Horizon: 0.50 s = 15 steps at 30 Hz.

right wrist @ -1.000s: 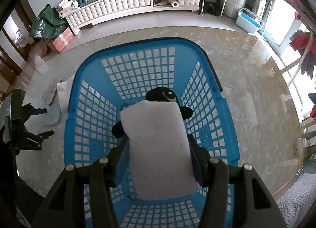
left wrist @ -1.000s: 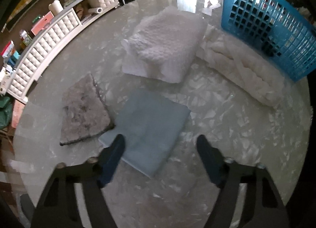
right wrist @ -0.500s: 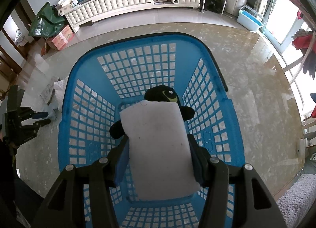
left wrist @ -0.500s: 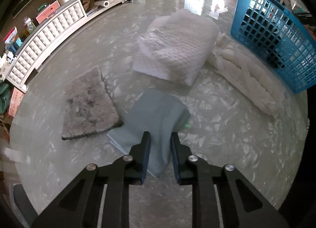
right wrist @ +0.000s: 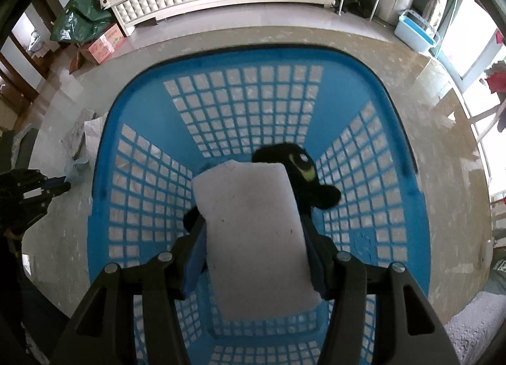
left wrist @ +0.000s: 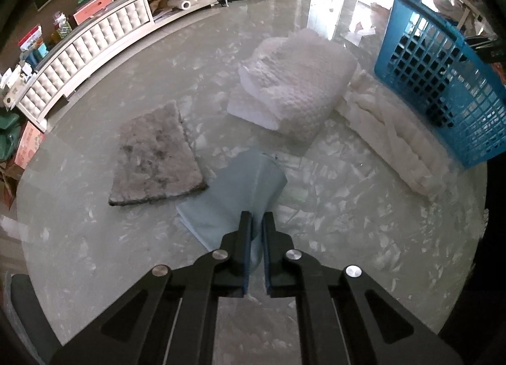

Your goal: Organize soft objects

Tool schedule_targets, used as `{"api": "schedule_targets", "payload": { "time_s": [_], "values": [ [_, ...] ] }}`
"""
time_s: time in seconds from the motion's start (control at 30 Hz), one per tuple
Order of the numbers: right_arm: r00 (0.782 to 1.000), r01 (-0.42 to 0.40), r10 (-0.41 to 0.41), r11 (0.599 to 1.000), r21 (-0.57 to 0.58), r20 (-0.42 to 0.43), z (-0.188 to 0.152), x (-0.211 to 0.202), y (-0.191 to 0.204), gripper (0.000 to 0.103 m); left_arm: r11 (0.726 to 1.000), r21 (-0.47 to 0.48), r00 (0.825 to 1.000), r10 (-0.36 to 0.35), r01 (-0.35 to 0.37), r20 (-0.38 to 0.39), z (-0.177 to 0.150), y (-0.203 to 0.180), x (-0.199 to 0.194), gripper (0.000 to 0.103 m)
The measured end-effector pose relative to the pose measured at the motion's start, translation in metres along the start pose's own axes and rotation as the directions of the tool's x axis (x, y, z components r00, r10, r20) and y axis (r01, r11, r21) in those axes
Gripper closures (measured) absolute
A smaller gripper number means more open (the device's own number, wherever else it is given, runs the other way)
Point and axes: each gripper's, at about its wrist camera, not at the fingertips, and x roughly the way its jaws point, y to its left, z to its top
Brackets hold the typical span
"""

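Observation:
In the left wrist view my left gripper (left wrist: 256, 218) is shut on the near edge of a light blue folded cloth (left wrist: 234, 197), which is bunched up and partly lifted off the marble table (left wrist: 348, 222). A grey fuzzy mat (left wrist: 155, 156) lies to its left, a white fluffy folded blanket (left wrist: 294, 93) behind it, and a cream knitted cloth (left wrist: 392, 140) beside the blue basket (left wrist: 442, 80). In the right wrist view my right gripper (right wrist: 253, 225) is shut on a white foam pad (right wrist: 256, 232), held over the blue basket (right wrist: 158, 175). A black plush toy (right wrist: 300, 172) lies in the basket beneath it.
A white tufted cabinet (left wrist: 95, 45) with clutter stands beyond the table's far left edge. A light blue bin (right wrist: 417, 29) sits on the floor at the back right. Boxes and a green bag (right wrist: 82, 20) lie on the floor to the left.
My left gripper went from open above the blue cloth to shut on its near edge, pinching and lifting it. My right gripper with the foam pad has tilted slightly over the basket.

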Motion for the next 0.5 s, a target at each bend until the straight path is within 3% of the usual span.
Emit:
{"api": "schedule_targets", "payload": {
  "time_s": [0.23, 0.4, 0.5],
  "values": [
    [0.999, 0.030, -0.031, 0.999, -0.028, -0.037, 0.008, 0.022, 0.010, 0.042, 1.000, -0.012, 1.000, 0.008, -0.008, 0.021, -0.004, -0.006, -0.016, 0.098],
    [0.999, 0.034, -0.034, 0.999, -0.005, -0.026, 0.004, 0.017, -0.001, 0.020, 0.999, -0.037, 0.999, 0.019, -0.018, 0.028, -0.012, -0.013, -0.028, 0.098],
    [1.000, 0.001, -0.001, 1.000, 0.006, -0.016, -0.004, 0.009, -0.009, 0.017, 0.999, -0.042, 0.999, 0.023, -0.021, 0.035, -0.015, -0.021, -0.037, 0.098]
  ]
}}
